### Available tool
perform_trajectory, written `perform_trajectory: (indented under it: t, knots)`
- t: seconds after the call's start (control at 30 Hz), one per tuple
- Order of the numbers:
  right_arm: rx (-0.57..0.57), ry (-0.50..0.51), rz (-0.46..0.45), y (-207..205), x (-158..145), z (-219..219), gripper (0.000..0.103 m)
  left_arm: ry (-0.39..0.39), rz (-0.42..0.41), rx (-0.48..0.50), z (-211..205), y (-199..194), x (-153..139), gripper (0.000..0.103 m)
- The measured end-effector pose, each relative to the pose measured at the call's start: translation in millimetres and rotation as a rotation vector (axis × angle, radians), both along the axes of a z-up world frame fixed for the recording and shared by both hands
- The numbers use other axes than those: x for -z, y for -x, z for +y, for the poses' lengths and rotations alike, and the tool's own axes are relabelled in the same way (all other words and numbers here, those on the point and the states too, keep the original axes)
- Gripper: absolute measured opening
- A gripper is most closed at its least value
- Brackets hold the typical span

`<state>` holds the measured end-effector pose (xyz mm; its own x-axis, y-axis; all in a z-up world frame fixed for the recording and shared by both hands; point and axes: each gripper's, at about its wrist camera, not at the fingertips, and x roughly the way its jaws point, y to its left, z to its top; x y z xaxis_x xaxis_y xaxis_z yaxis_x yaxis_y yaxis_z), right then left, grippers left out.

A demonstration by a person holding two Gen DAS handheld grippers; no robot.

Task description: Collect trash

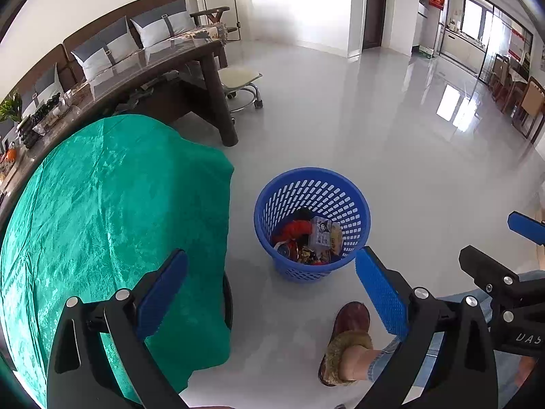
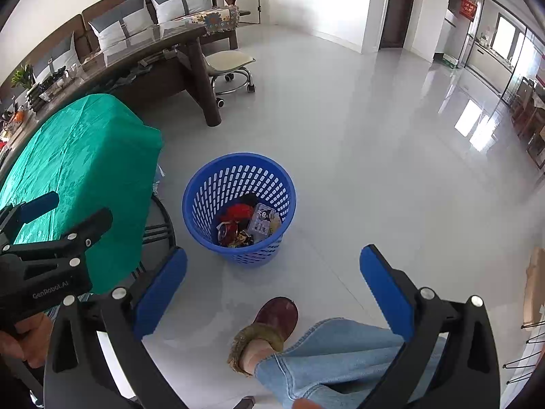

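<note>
A blue perforated trash basket (image 1: 344,201) stands on the grey floor and holds several wrappers and a red can (image 1: 306,238). It also shows in the right wrist view (image 2: 218,184), with the trash (image 2: 248,226) inside. My left gripper (image 1: 272,293) is open and empty, held above the floor just in front of the basket. My right gripper (image 2: 272,293) is open and empty, also in front of the basket. The right gripper shows at the right edge of the left wrist view (image 1: 500,255); the left gripper shows at the left of the right wrist view (image 2: 68,214).
A small table under a green cloth (image 1: 102,204) stands left of the basket. A long dark wooden table (image 1: 153,78), a sofa and a rolling stool (image 1: 242,85) are behind. The person's slippered foot (image 1: 347,337) and jeans leg (image 2: 333,351) are near the basket.
</note>
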<state>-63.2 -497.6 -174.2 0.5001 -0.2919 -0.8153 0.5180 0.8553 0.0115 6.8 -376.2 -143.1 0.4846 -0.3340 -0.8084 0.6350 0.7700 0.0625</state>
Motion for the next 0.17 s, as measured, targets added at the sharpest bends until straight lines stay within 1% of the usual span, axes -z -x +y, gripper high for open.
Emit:
perform_trajectory:
  t: [0.07,0.13,0.17]
  knots:
    - [0.006,0.009,0.005,0.1,0.4,-1.0,0.098,0.001,0.046,0.014,0.1,-3.2,1.3,0.098]
    - [0.003,0.020,0.012,-3.1,0.3,0.2,0.098,-0.017,0.054,0.012,1.0,-5.3,1.0,0.098]
    - [-0.003,0.026,0.016,-6.4,0.2,2.8,0.098,-0.012,0.057,0.009,3.5,-6.5,-0.1,0.098]
